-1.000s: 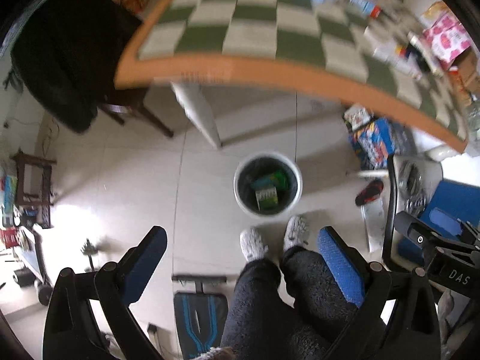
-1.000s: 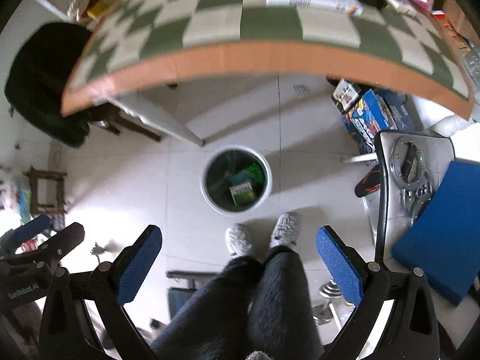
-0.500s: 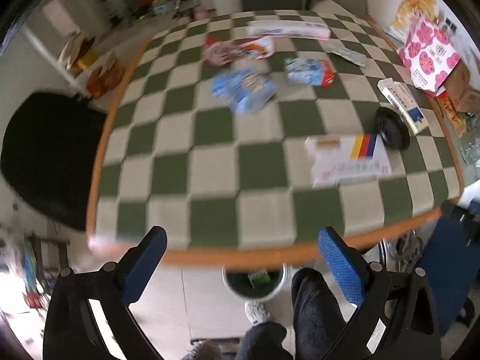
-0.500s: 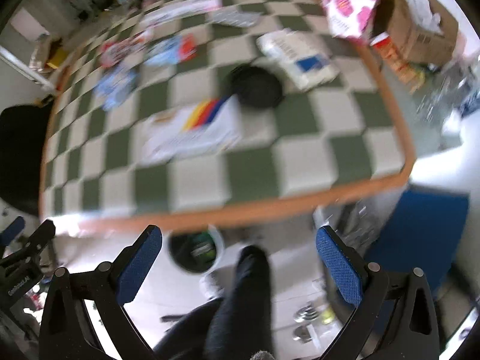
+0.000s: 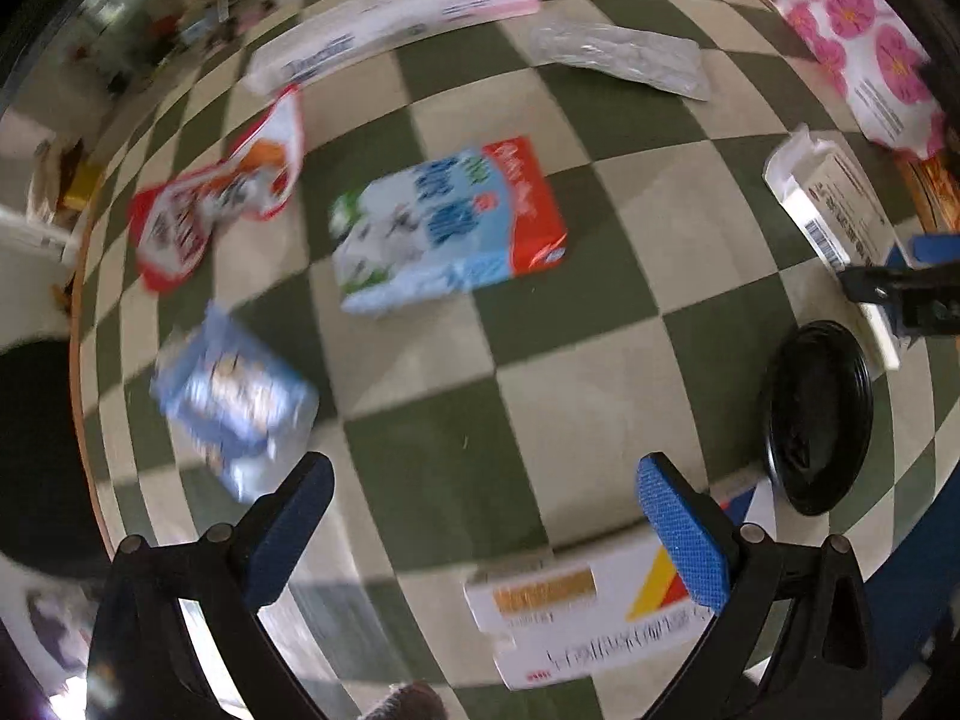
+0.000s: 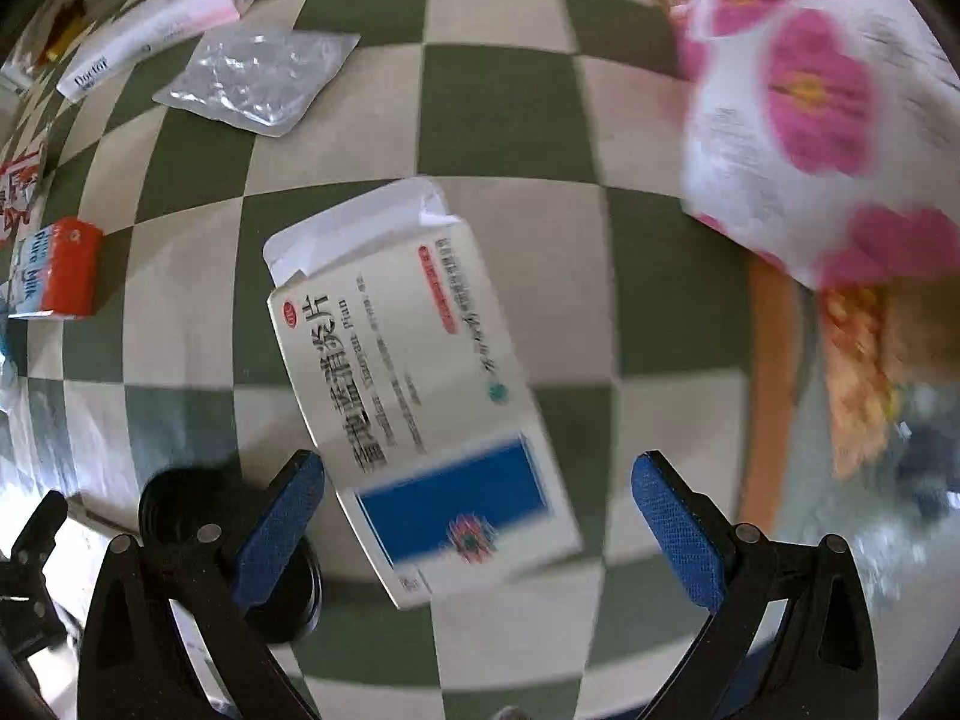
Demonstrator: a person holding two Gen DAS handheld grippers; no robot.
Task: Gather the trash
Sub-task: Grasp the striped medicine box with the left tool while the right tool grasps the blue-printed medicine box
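So this looked like the reach-for-the-next-piece step of the trash run. Nothing was grabbed yet, and both grippers hung above the checkered table (image 5: 540, 396) with a whole scatter of litter under them.

The right gripper (image 6: 477, 501) was spread wide and empty, lined up on the white and blue medicine box (image 6: 420, 396) lying flat in the middle of the right wrist frame. The box's lower end sat between the two blue pads (image 6: 279, 516), but whether they touched it or just hovered over it couldn't be told from that view. My guess was that box was the pick: the next move would call for dropping down, straddling it across the narrow side and closing. It's light cardboard with an open flap at the top end, so it would probably slide or crush if squeezed off-center.

The left gripper (image 5: 480, 516) was also fully open with nothing in it. The white box with a yellow and red stripe (image 5: 600, 606) sat at the bottom of its frame, partly behind the right pad. A milk carton (image 5: 450, 222) lay center frame, a blue wrapper (image 5: 234, 408) at left, a red snack bag (image 5: 210, 198) upper left, a black lid (image 5: 816, 414) at right. The long toothpaste box (image 5: 390, 18) and clear plastic packet (image 5: 618, 54) were along the top, well apart from either gripper.
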